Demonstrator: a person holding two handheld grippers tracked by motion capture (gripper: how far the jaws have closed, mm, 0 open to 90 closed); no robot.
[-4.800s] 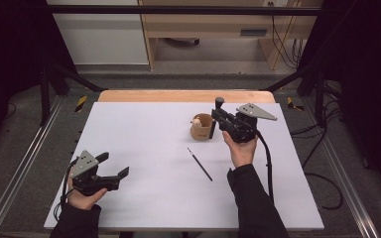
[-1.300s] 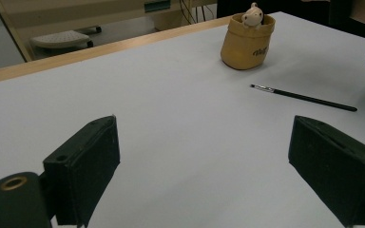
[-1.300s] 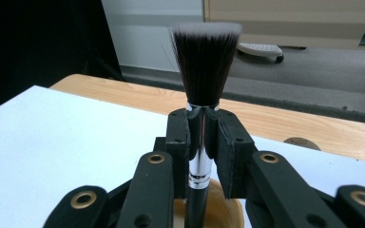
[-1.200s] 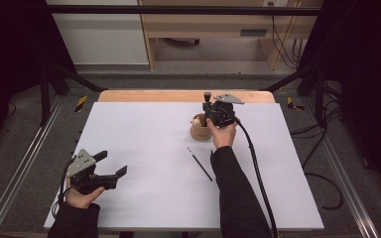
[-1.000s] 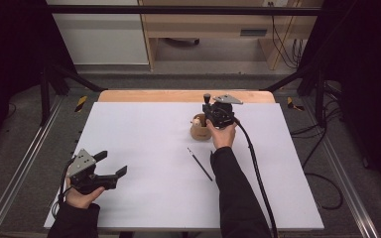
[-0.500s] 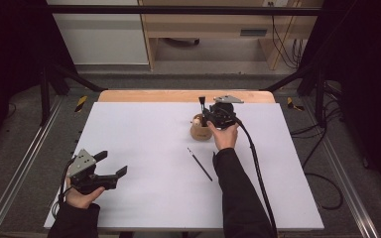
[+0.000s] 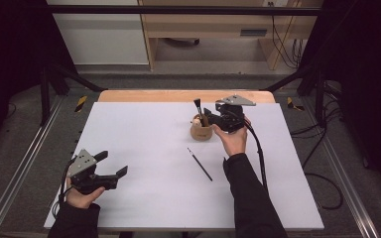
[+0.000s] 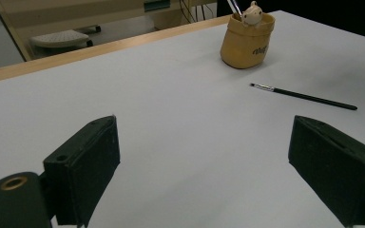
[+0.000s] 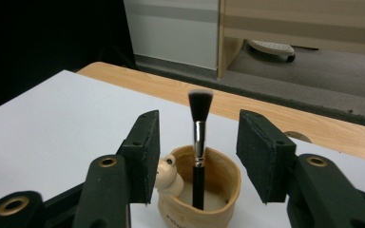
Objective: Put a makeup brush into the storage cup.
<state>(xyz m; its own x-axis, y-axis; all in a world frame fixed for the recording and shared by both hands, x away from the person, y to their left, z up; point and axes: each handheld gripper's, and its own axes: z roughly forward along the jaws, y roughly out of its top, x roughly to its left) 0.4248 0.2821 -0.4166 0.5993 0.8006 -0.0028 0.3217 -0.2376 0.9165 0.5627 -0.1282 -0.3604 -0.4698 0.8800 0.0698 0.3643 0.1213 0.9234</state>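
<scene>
Right tool (image 9: 197, 156) hovers at the tan pot (image 9: 199, 197) toward the far side of the white bench (image 7: 144, 144), jaws parted with a gap on each side of the makeup brush (image 9: 198, 142); nothing is gripped. That brush stands in the pot nearly upright, long axis vertical, dark bristle head up, handle end down inside; the head looks slightly blurred. A small pale figurine (image 9: 167, 178) sits at the pot's rim. Judged step: the first brush has just been let go into the pot and the tool is free. A second, thin brush (image 7: 200, 164) lies flat on the bench just nearer the person than the pot, long axis diagonal, bristle tip toward the pot, handle end toward the near right. Next move likely calls for drawing back clear of the standing brush without tipping it, then dropping low to pinch the thin handle across its width. Left tool (image 7: 110, 167) rests spread wide, idle, near the bench's near-left edge.
</scene>
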